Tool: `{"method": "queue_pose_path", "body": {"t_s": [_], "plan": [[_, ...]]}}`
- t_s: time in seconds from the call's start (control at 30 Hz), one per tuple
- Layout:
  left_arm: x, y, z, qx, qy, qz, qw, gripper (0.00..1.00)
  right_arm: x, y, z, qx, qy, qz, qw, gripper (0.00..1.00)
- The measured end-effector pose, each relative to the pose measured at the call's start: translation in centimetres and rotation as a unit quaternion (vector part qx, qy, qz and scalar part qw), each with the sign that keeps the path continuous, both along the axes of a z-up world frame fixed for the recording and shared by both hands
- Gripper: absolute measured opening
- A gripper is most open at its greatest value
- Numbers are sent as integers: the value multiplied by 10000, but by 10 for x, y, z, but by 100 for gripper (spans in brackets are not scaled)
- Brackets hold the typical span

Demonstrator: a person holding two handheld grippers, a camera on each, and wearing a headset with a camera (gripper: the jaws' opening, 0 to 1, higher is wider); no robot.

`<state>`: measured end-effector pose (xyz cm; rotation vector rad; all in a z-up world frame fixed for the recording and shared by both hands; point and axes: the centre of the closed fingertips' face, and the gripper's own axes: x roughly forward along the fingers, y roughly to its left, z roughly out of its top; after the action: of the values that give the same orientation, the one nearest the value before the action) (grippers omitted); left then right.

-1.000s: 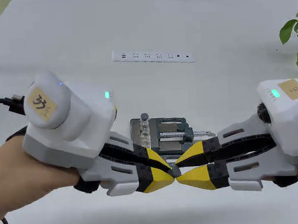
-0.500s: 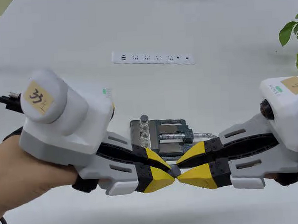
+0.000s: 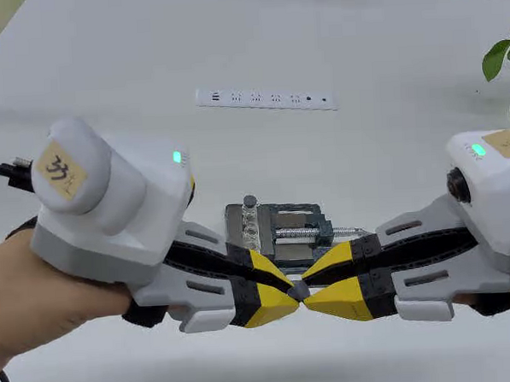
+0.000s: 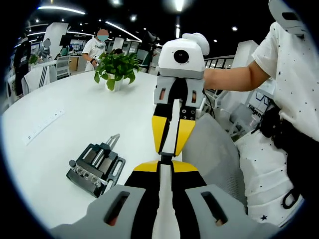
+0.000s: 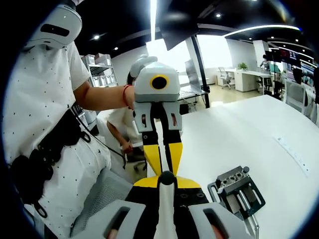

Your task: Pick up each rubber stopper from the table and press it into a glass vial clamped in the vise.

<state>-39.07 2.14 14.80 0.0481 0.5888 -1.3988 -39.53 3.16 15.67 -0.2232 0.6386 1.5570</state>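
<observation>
Open-plan office: white surface, dark ceiling, strip lighting.
The wide white surface (image 3: 385, 56) carries a white power strip (image 3: 265, 98) and a potted plant (image 4: 115, 67), the two well apart. A grey chair (image 4: 212, 149) stands at its edge. Bright light strips (image 5: 153, 15) cross the dark ceiling (image 5: 234, 12). Shelving (image 5: 99, 69) lines one wall. Desks (image 5: 249, 74) with office chairs (image 5: 227, 77) sit near a washed-out window (image 5: 214, 50). People (image 4: 99, 45) stand in the distance.

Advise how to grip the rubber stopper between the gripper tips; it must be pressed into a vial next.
Pinch the rubber stopper across its round sides, near its top, coming from above: the glass vials stand upright in the vise, so the stopper's lower end must stay free.
</observation>
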Motion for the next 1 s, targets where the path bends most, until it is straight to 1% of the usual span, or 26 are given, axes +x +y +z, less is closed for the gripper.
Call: {"method": "queue_pose_path", "body": {"t_s": [0.07,0.1,0.17,0.27,0.37,0.5,0.6,0.67,0.73,0.77,0.87,0.93,1.0], "plan": [[-1,-1,0,-22,-16,34,10000,4,0,0,-1,-49,-31,35,10000,3],[-1,0,0,-41,-56,40,10000,4,0,0,-1,-66,-44,49,10000,3],[-1,1,-1,-65,-62,56,9999,4,-1,1,-2,-88,-32,62,9999,3],[-2,1,-2,-124,-120,86,9998,5,0,2,-3,-149,-33,99,9998,4],[-2,2,0,-215,-136,136,9996,10,3,2,-3,-202,-59,109,9997,4],[1,8,0,-318,-133,310,9989,12,7,3,-2,-244,-82,119,9996,4],[7,18,-4,-329,-142,510,9981,15,14,3,0,-274,-106,81,9995,4],[11,26,-5,-374,-190,679,9968,17,21,3,1,-294,-144,16,9995,4],[15,34,-8,-354,-215,863,9954,20,31,2,1,-335,-193,-66,9992,4],[18,39,-10,-341,-272,986,9942,21,37,2,0,-366,-202,-103,9991,4],[21,50,-15,-353,-304,1214,9915,28,50,3,0,-496,-289,-161,9982,4],[22,57,-19,-328,-370,1323,9900,31,58,4,-1,-590,-341,-157,9976,4],[24,63,-21,-311,-418,1424,9884,32,65,7,-1,-656,-381,-162,9970,4]]}}
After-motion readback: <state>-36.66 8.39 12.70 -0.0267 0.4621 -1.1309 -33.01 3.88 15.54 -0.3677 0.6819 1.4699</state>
